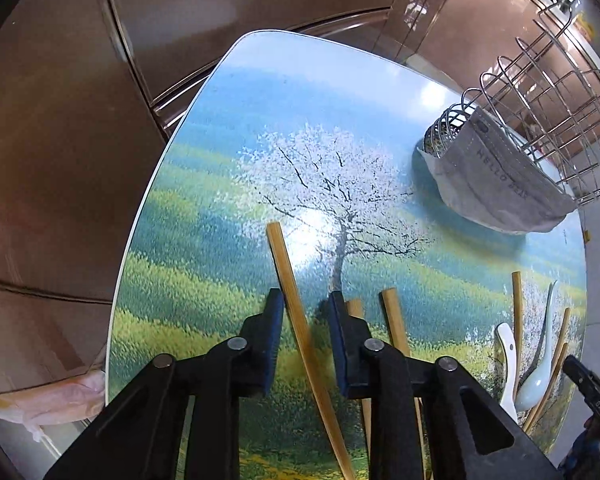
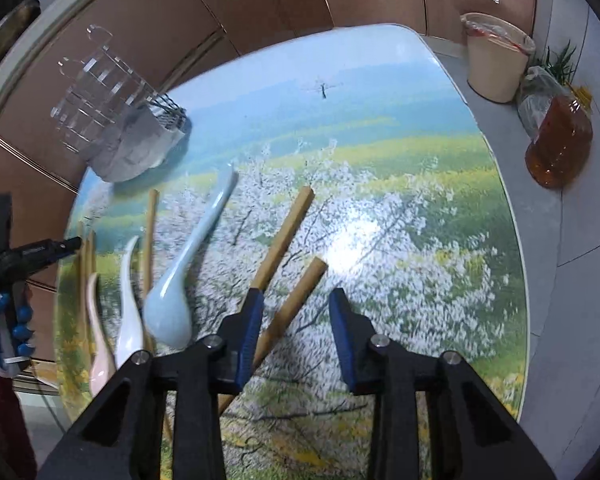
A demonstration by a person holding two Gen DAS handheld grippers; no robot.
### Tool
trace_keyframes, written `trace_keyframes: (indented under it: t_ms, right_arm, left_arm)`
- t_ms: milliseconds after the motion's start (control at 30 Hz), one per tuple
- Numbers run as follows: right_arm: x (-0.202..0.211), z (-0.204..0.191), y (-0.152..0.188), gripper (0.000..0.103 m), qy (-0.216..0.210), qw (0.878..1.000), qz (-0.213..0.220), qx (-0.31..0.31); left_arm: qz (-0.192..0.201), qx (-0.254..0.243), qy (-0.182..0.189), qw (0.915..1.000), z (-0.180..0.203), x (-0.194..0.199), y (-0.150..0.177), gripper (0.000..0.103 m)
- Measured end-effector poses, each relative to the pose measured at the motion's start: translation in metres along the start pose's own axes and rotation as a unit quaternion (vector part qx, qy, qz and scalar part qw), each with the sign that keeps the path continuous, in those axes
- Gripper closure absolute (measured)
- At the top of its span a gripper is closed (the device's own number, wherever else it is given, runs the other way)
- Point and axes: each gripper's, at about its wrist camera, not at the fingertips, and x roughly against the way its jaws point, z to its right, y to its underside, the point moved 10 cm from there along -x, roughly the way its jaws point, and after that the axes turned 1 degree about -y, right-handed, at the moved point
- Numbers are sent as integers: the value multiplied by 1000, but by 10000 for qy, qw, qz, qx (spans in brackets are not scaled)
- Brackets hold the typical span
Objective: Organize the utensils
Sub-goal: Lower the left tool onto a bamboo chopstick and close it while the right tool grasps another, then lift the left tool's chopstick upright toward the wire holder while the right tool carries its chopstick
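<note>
**Operator:** I'm at the pick-up step. My left gripper points steeply down at the surface, its jaws narrowed round one bamboo chopstick. The left pad looks to be touching the stick, but there's a gap on the right side, so I'd call the jaws apart, not yet clamped.

**Observer:** And the right?

**Operator:** The right gripper hangs over two thicker chopsticks. One runs between the jaws, the other lies against the outside of the left finger. Jaws apart, with clear room on the right side. Nothing is held.

**Observer:** Where do they go?

**Operator:** I'd judge the wire rack at the far corner, with a grey cloth pouch hanging on its front. It's well apart from the utensils.

**Observer:** What does the next move call for?

**Operator:** Closing fully on one stick per gripper, then lifting without dragging the neighbours. The sticks are thin, pale, straight and lie flat on a glossy printed top, so they may slide or roll. On the left, two more chopsticks lie just beside the far finger. The ceramic spoons, white, pale blue and pinkish, lie grouped with more chopsticks between the two grippers; they look smooth and would want a grip on the handle.
</note>
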Motion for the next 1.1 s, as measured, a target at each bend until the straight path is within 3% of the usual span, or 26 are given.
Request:
trace_keyframes:
  t_ms: [233,400,833,1100]
  right_arm:
    - [-3,-5,-4,85,458,9967,-166,651]
    - [-3,-5,-2,95,642,9889,-350,1294]
    - [-1,-18,23,96,504,9688,-1100,2165]
    - [-8,-30,18,96,509,9564,-1524,2440]
  left_arm:
    - [28,-618,-293,9977,2,-3,-3,92]
    - [49,-1040,-254,9942,12,0,9,93]
    - [-358,-1719,-95,9844,37,17,61,97]
    - [-757,-1651,-27,9834,34,10,49,96]
